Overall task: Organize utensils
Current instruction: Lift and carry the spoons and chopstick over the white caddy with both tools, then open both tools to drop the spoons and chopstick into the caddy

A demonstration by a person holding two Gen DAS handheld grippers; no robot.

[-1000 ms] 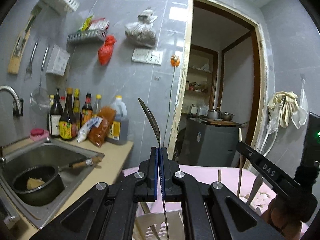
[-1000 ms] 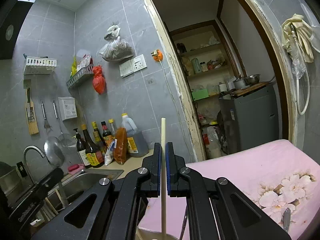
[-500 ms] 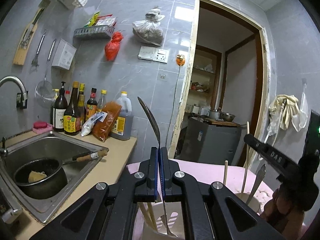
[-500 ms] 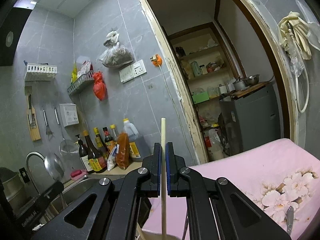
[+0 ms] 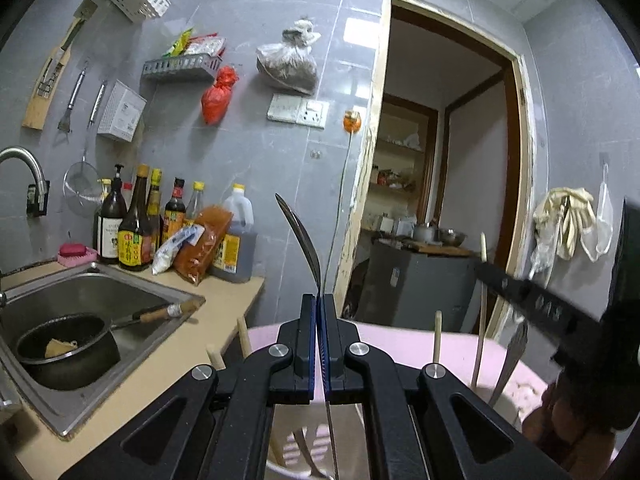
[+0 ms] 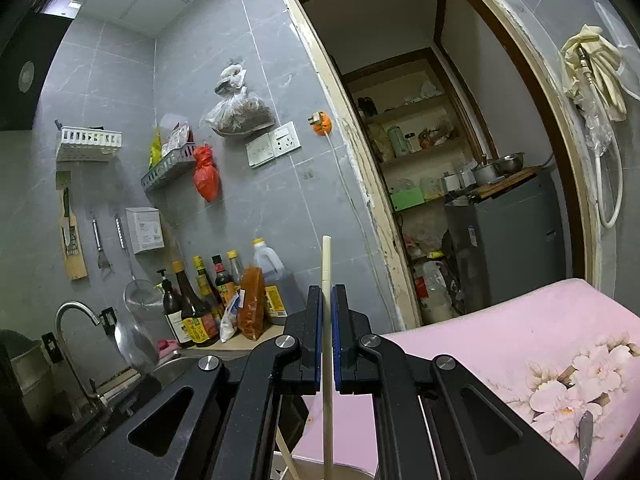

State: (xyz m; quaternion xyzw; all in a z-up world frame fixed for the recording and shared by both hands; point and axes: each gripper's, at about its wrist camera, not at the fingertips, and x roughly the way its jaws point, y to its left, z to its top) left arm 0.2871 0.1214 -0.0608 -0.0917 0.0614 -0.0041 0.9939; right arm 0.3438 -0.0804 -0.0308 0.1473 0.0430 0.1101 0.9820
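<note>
Left wrist view: my left gripper (image 5: 320, 344) clenches a thin steel spoon (image 5: 306, 246) edge-on between the fingers, while my right gripper (image 6: 327, 340) pinches a pale chopstick (image 6: 326, 264); either could pivot and slip.

Two claws (image 5: 319, 300), one spoon (image 5: 304, 240), one chopstick (image 6: 327, 264).

Home kitchen: steel sink (image 5: 100, 292), sauce bottles (image 5: 136, 236) on counter, strainer (image 5: 82, 188) hung on tiled wall.
</note>
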